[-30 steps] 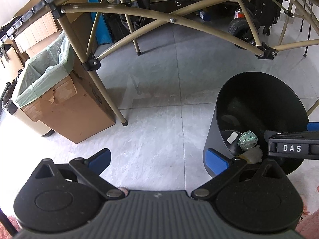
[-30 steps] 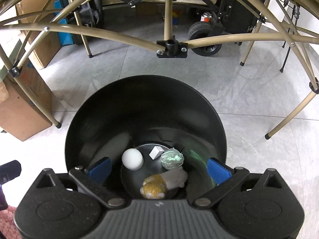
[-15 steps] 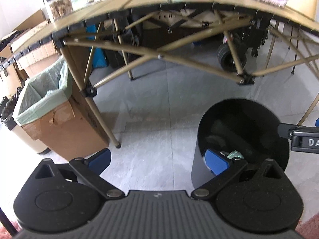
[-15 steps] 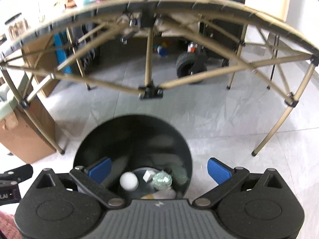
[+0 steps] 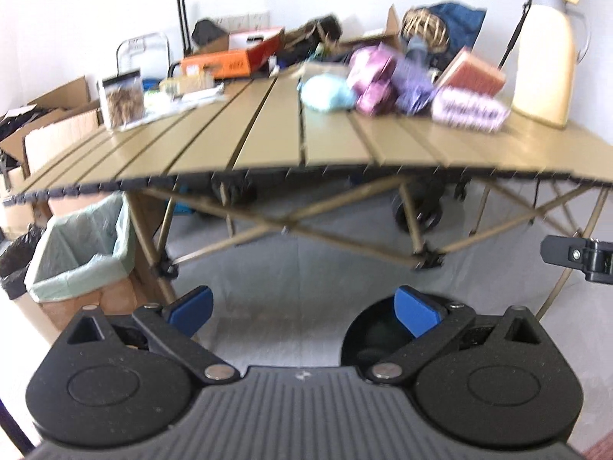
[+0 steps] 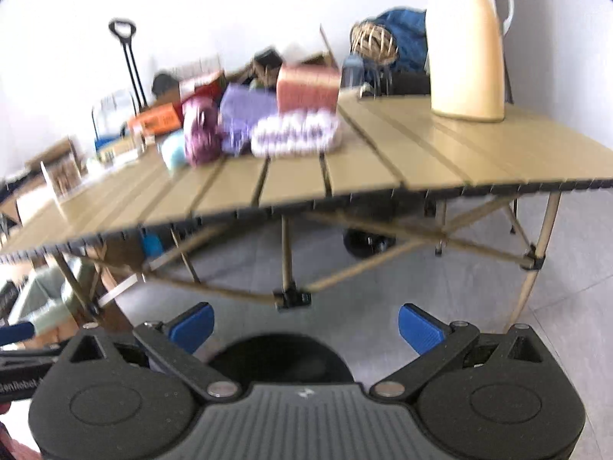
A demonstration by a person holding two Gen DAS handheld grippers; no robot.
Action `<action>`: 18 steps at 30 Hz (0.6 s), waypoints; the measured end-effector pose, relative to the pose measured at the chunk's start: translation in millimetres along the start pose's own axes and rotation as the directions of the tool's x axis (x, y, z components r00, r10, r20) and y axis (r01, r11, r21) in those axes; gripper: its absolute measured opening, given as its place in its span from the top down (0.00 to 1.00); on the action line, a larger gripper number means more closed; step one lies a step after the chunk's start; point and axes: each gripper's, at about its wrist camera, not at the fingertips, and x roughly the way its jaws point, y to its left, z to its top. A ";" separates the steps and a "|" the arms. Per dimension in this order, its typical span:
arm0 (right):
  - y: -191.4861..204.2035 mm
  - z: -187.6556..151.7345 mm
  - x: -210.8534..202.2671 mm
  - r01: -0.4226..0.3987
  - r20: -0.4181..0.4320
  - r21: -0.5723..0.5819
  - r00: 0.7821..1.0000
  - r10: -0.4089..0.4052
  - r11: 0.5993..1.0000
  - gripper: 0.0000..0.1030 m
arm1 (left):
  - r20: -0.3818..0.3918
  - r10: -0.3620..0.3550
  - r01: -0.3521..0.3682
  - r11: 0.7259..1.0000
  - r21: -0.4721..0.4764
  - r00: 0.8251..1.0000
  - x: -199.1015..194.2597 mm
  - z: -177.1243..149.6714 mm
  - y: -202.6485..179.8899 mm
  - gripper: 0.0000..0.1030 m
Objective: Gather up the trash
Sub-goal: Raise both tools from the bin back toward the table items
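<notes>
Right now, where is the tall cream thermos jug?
The tall cream thermos jug stands upright at the slatted tan table's far right corner, right of the pink box.

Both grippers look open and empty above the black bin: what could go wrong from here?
1. The table edge sits close ahead; a gripper could clip it when reaching.
2. Both views are motion-blurred, so the soft bundles are hard to tell from trash.
3. The cream jug might tip if bumped.
</notes>
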 end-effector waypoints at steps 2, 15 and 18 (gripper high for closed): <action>-1.4 7.1 -8.8 -0.007 0.046 0.005 0.999 0.007 1.000 0.00 | 0.029 -0.007 0.007 1.000 0.008 1.000 -4.7 7.0 -6.7 0.00; 2.0 58.8 -3.6 -0.026 0.247 -0.031 0.968 0.033 0.999 0.00 | 0.185 -0.025 0.033 0.999 -0.039 0.983 9.8 71.5 -20.7 0.00; 6.0 70.7 6.5 -0.013 0.270 -0.047 0.962 0.026 0.999 0.00 | 0.204 -0.025 0.035 0.998 -0.050 0.979 19.0 84.4 -21.6 0.00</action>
